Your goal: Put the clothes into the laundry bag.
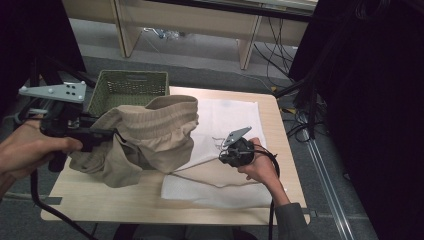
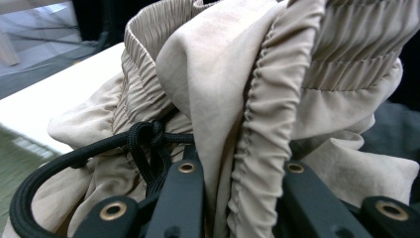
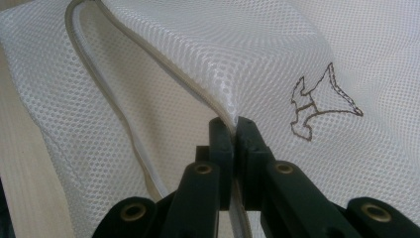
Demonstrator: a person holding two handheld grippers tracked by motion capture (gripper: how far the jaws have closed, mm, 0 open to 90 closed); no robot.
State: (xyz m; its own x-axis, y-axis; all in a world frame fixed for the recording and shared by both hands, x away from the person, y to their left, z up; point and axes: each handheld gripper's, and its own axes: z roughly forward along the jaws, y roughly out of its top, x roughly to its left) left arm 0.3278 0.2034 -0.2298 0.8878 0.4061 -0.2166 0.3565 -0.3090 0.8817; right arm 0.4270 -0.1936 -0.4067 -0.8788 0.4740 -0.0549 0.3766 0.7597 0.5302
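While my left gripper clamped the beige shorts above the counter, my right gripper pinched the white mesh bag edge beside them.

A lab: black curtains, loose floor cables, bare worktable.

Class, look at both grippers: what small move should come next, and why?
Probably carry the beige gathered-waist garment, clamped in the left gripper, toward the white mesh laundry bag, because the right gripper pinches the bag's edge up, seemingly holding its mouth open.
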